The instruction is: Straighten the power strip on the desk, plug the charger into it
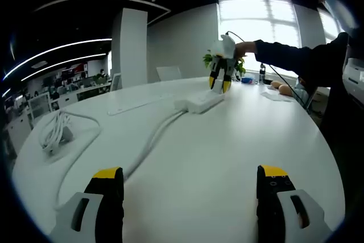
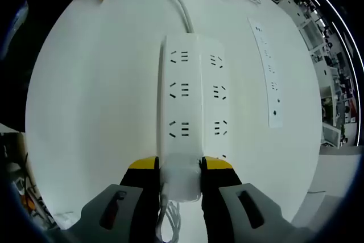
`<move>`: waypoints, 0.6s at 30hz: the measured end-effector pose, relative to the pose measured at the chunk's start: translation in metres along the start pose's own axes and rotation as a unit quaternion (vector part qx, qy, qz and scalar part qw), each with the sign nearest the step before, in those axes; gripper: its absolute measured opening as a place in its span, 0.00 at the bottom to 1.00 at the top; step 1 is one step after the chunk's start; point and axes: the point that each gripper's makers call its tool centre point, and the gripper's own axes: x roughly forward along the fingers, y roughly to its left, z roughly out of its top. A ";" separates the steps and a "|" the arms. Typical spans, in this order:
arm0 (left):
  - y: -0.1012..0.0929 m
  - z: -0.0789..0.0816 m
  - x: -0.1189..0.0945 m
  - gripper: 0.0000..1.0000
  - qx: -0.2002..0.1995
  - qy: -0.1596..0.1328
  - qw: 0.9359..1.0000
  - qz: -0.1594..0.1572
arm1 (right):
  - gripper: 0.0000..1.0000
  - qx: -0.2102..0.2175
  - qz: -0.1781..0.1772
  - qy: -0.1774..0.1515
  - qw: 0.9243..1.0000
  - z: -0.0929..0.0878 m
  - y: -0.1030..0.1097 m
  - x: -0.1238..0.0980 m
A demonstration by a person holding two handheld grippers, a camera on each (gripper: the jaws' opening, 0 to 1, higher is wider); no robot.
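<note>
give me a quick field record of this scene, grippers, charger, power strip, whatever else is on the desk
left hand-held gripper: open, holding nothing, above the desk
right hand-held gripper: shut on the charger, right above one end of the power strip
power strip: flat on the desk, sockets up, cord leaving its far end
charger cable: hangs back between the jaws
second flat strip: lies beside the power strip, apart from it
coiled white cable: near the desk's edge
plugged in: not yet

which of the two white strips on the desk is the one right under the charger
The wide power strip with two rows of sockets: the right gripper holds the charger over its near end. The slim single-row strip lies apart, off to the side.
</note>
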 end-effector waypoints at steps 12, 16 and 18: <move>-0.002 0.006 0.000 0.99 0.008 -0.003 1.000 0.000 | 0.25 0.005 -0.006 -0.005 1.000 -0.001 -0.001 0.000; -0.003 0.009 0.000 0.99 0.006 -0.008 1.000 -0.001 | 0.26 0.012 -0.007 -0.015 1.000 0.000 -0.001 0.000; -0.003 0.009 0.000 0.99 0.006 -0.008 1.000 -0.002 | 0.26 0.020 -0.017 -0.012 1.000 0.000 -0.002 0.002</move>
